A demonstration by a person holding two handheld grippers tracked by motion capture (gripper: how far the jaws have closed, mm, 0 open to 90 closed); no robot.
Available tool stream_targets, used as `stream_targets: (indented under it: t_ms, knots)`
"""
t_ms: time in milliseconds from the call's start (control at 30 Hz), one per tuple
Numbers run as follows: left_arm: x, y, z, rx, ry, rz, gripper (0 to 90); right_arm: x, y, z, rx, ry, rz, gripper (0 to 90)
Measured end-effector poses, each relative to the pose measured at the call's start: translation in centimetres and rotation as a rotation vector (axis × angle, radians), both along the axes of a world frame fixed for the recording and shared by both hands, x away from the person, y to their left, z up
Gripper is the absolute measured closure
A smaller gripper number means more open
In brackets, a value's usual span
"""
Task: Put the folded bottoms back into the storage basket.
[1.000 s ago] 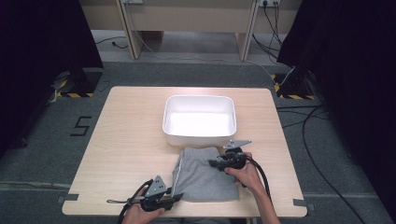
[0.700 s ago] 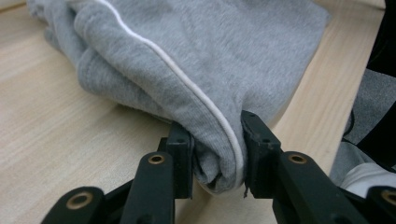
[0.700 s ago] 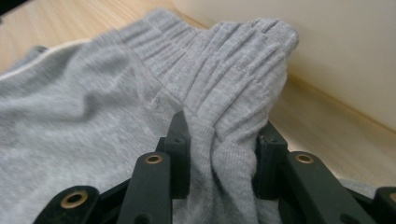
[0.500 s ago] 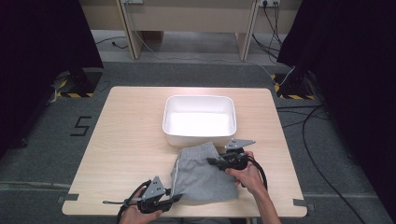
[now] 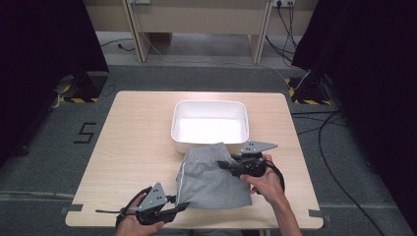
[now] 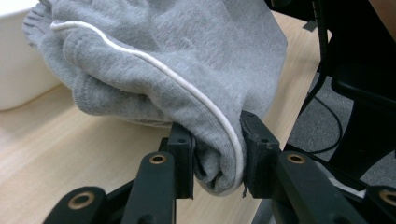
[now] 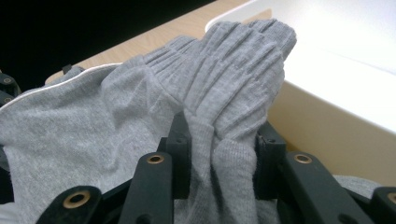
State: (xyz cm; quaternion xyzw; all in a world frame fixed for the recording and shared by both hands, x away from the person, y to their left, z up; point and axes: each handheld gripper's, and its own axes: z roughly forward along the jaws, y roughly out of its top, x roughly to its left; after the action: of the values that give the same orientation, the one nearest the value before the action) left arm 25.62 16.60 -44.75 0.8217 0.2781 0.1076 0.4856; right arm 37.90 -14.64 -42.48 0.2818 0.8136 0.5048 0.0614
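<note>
Grey garment (image 5: 212,177) pinched by left tool (image 5: 183,206) and right tool (image 5: 223,164), beside white tub (image 5: 209,129).

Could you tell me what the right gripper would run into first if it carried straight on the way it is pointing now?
Probably the white tub. The right gripper, shut on the grey garment, points towards the tub's near wall just beyond the cloth, though depth is hard to judge.

A light wooden table (image 5: 133,147) stands on grey floor (image 5: 44,162). A white rectangular tub (image 5: 210,127) sits on it past the middle; a folded grey garment (image 5: 211,177) lies at the near edge, touching the tub's front wall.
</note>
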Motion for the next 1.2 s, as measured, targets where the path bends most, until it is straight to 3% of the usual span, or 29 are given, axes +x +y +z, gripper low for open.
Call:
stream_targets:
  t_ms: [300, 500, 700, 867, 1200]
  knots:
    - [0.9, 0.2, 2.4, 0.001, -0.045, -0.003, 68.0, 0.5, 0.2, 2.5, 0.005, -0.035, -0.004, 67.0]
    - [1.7, 0.3, 4.1, -0.021, -0.058, -0.004, 68.0, 1.2, 0.3, 4.4, 0.002, -0.063, 0.003, 67.0]
    - [3.2, 0.4, 6.4, -0.032, -0.08, 0.005, 68.0, 2.7, 0.3, 7.2, 0.005, -0.083, 0.011, 67.0]
    - [4.6, 0.2, 7.6, -0.033, -0.086, 0.013, 67.9, 4.0, 0.5, 8.7, -0.006, -0.095, 0.009, 66.9]
    - [7.7, -0.4, 8.9, -0.022, -0.087, 0.04, 68.0, 7.5, 0.4, 10.0, -0.009, -0.071, 0.002, 66.9]
